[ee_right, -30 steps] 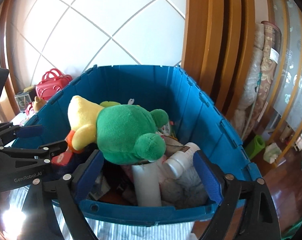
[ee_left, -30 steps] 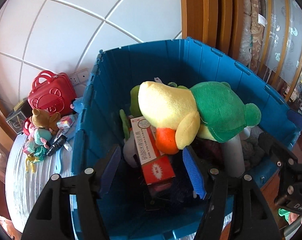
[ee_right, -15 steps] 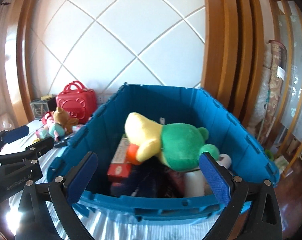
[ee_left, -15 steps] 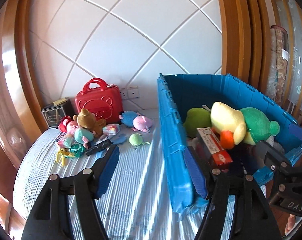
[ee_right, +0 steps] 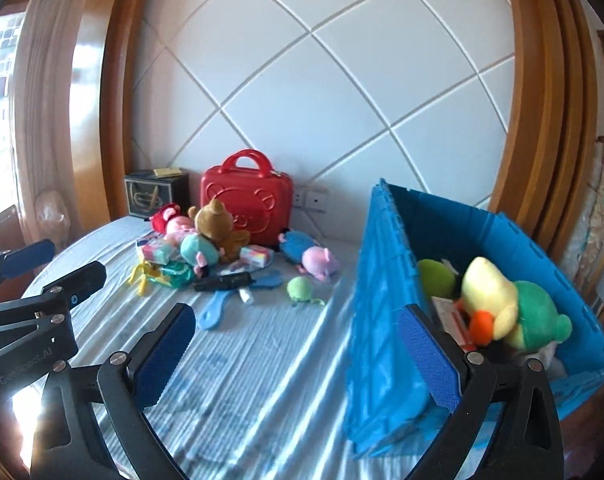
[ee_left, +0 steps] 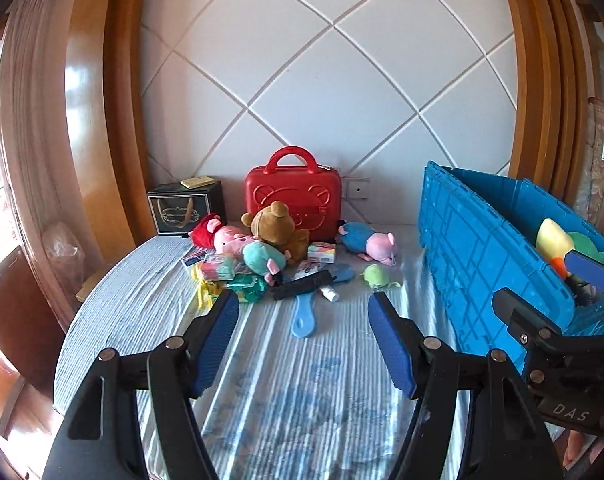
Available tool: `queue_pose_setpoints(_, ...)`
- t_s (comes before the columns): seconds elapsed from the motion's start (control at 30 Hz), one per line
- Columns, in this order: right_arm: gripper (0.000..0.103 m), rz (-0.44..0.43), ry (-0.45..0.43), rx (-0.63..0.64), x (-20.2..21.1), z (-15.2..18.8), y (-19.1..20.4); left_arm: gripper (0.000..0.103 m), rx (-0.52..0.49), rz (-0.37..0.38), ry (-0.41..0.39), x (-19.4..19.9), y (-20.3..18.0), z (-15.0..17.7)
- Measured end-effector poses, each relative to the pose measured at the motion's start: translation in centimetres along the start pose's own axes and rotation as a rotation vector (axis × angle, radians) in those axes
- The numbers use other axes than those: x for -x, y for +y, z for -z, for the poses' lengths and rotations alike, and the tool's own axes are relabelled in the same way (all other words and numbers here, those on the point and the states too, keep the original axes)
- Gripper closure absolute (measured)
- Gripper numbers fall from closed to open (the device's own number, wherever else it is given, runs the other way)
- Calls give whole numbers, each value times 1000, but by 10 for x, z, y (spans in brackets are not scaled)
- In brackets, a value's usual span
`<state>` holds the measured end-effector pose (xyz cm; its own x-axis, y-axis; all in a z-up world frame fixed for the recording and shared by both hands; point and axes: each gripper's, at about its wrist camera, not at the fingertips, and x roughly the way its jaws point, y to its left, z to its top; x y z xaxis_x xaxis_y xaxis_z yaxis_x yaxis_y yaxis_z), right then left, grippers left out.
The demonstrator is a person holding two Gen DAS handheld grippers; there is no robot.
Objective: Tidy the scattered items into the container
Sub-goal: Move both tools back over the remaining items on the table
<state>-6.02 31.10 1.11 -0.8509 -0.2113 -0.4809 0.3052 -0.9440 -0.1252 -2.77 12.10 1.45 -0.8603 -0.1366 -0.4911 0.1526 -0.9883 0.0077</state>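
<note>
Both grippers have swung away from the crate's inside since a second ago and now face the heap of loose toys across the striped bed cover (ee_left: 310, 392). Largest in sight, the blue crate (ee_right: 386, 320) stands on the right side of the bed, with the green and yellow plush (ee_right: 514, 312) lying on top of the things already inside it. By the wall stands the red case (ee_left: 293, 196), with a dark box (ee_left: 185, 208) beside it. Just in front of them the scattered items lie well apart from the crate: a brown bear (ee_left: 275, 226), a pink pig plush (ee_left: 225, 236), a blue and pink plush (ee_left: 368, 240), a blue hand mirror (ee_left: 308, 312) and a small green ball toy (ee_left: 376, 274). The left gripper (ee_left: 302, 340) is spread wide with nothing between its pads, and the right gripper (ee_right: 297, 352) is likewise wide apart and empty.
</note>
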Motion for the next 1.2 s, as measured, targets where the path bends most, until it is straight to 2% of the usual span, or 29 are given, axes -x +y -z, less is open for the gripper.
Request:
queue_pose_setpoints(0.2, 0, -9, 56, -38, -19, 0, 61, 37, 28, 21, 62, -24, 64, 12)
queue_pose_setpoints(0.3, 0, -7, 106, -56, -36, 2, 70, 37, 66, 18, 97, -41, 88, 19)
queue_pose_setpoints(0.47, 0, 0, 179, -62, -78, 8, 72, 37, 138, 3, 200, -85, 115, 31)
queue_pose_setpoints(0.6, 0, -29, 224, -77, -121, 13, 66, 37, 135, -24, 246, -122, 114, 31)
queue_pose_setpoints(0.87, 0, -81, 350, -113, -218, 23, 38, 37, 108, -41, 321, -198, 88, 26)
queue_pose_setpoints(1.07, 0, -115, 426, -124, -271, 29, 32, 37, 72, -21, 384, -257, 76, 26)
queue_pose_setpoints(1.2, 0, -113, 456, -135, -302, 27, 33, 37, 42, 21, 418, -297, 73, 25)
